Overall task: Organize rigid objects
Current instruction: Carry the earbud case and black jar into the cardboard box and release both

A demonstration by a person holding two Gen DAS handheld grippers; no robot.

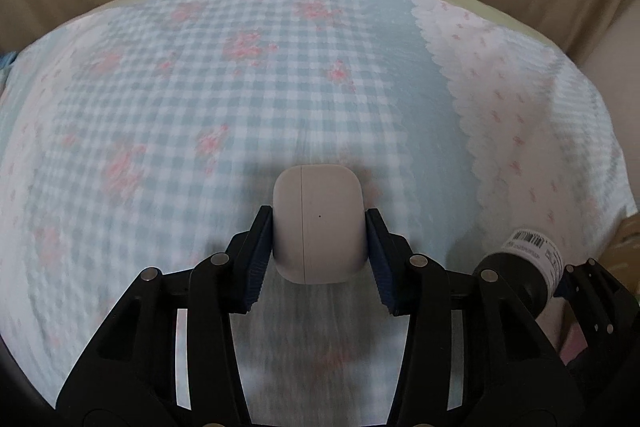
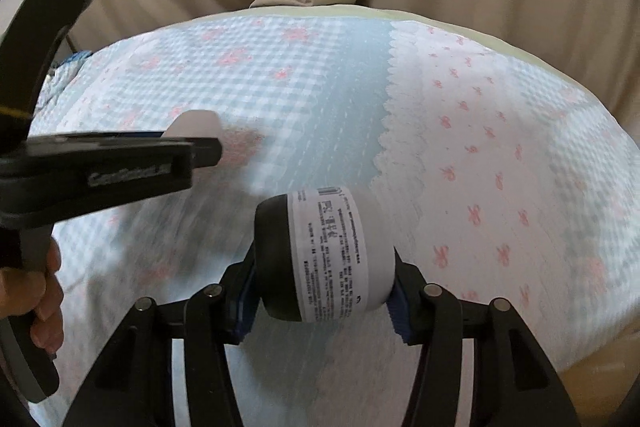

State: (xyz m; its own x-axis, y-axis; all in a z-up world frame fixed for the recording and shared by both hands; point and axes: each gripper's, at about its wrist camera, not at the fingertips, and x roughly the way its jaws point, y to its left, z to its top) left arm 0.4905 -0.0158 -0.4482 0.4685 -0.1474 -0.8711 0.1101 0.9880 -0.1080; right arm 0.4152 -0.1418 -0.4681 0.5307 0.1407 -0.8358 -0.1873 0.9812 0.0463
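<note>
jaws of both grippers closed on loads. our left gripper clamps white earbud case by its flat sides, seam running along jaws' line, rounded end pointing forward. our right gripper grips jar crosswise: long axis lies left-right between pads, black cap left, white labelled body right. both held above checked bedspread (contact unclear, blur). left gripper sits just left of right. we judge next move is placing; nothing blocks either.
</note>
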